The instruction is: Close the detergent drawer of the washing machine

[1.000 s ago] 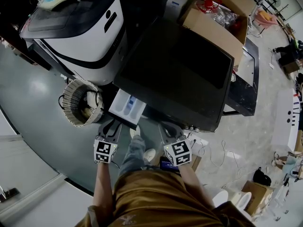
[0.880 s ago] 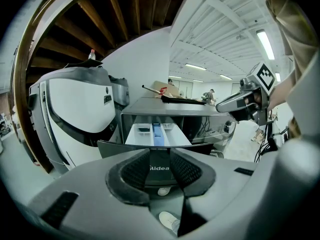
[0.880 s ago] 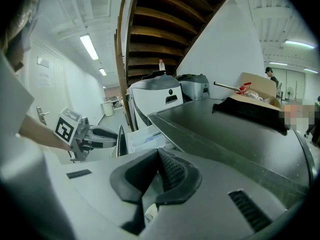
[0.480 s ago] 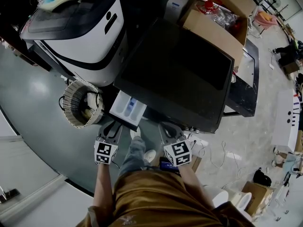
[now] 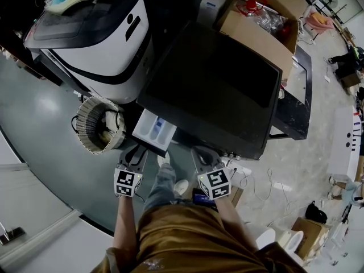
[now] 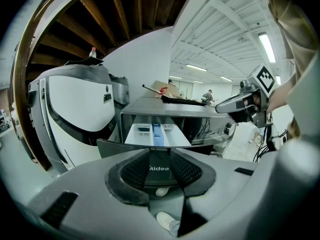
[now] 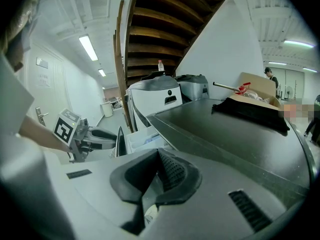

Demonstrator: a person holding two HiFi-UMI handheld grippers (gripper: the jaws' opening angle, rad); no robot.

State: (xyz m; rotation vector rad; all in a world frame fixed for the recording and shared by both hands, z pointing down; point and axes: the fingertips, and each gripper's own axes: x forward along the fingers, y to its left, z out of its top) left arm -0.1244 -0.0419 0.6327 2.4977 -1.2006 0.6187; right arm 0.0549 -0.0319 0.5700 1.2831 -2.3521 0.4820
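**Drawer out, left tool at its front**

Washer (image 5: pixel 216 90): the drawer (image 5: pixel 154 127) sticks out at the front left. The left tool (image 6: pixel 159 156) is close against the drawer front, jaws apart (Midea print shows between them). The right tool (image 7: pixel 158 153) is alongside, jaws together and empty.

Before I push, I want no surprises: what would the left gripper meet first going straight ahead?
The detergent drawer's dark front panel, which shows between the open jaws of the left gripper. It looks very close, perhaps touching already; depth is unclear.
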